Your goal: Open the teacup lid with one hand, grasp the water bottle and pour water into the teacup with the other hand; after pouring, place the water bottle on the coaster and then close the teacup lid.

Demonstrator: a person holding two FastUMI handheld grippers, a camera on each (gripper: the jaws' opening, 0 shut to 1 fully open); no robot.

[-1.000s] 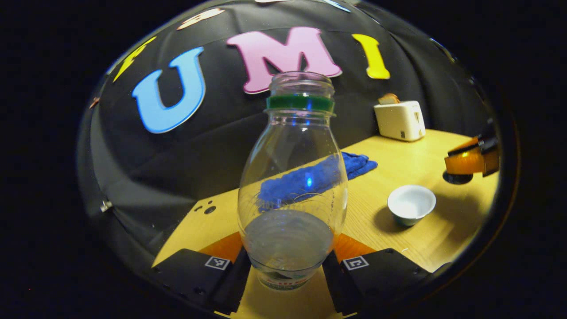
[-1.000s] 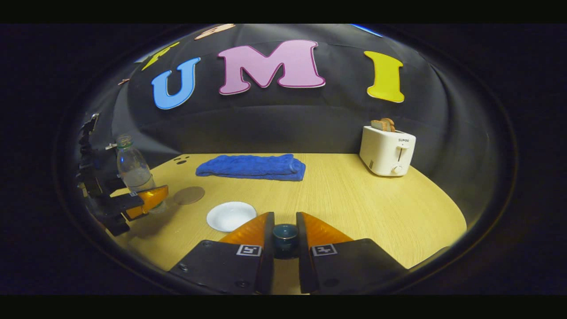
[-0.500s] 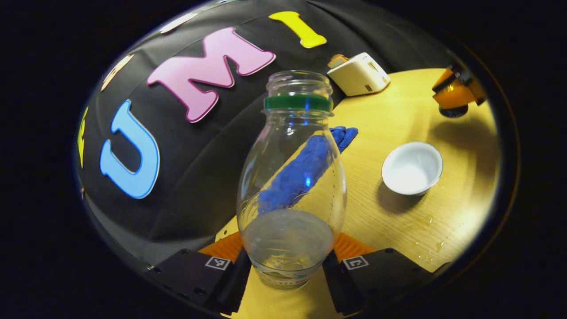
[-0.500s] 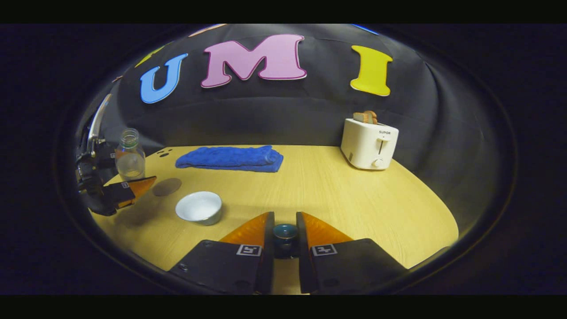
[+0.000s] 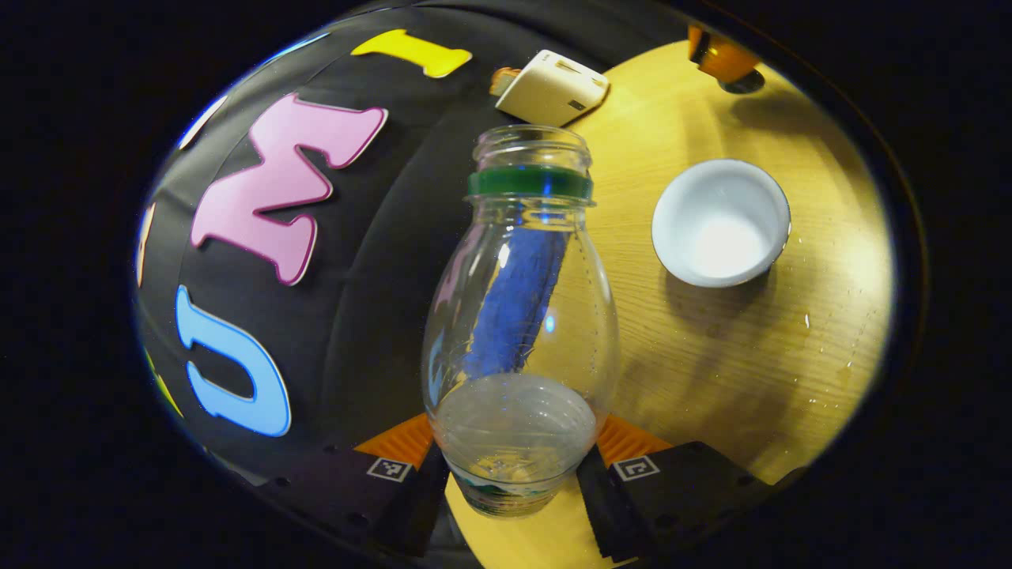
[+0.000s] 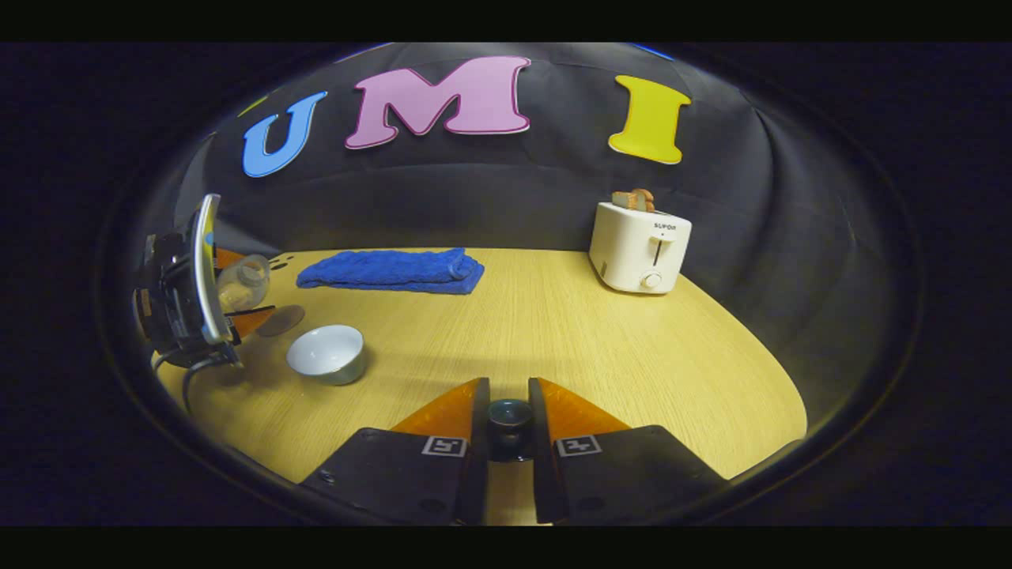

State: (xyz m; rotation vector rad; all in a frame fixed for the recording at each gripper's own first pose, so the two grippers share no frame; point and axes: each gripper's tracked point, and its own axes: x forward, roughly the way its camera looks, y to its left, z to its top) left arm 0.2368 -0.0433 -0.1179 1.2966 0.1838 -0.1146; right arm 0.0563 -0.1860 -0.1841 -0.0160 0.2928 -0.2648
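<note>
Pouring step: left claw [image 5: 514,466] pinching the tilted water bottle [image 5: 518,316], right claw [image 6: 510,419] clamping the lid [image 6: 510,415]; next, mouth over teacup [image 5: 721,221] at two o'clock.

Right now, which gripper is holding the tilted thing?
The left gripper: its bottle leans toward the cup. The right gripper holds the lid level.

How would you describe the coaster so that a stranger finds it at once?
Start from the blue towel at the back of the wooden table. Left of it, beside the white teacup, lies the coaster: a flat brown disc, the only round thing with no walls.
</note>
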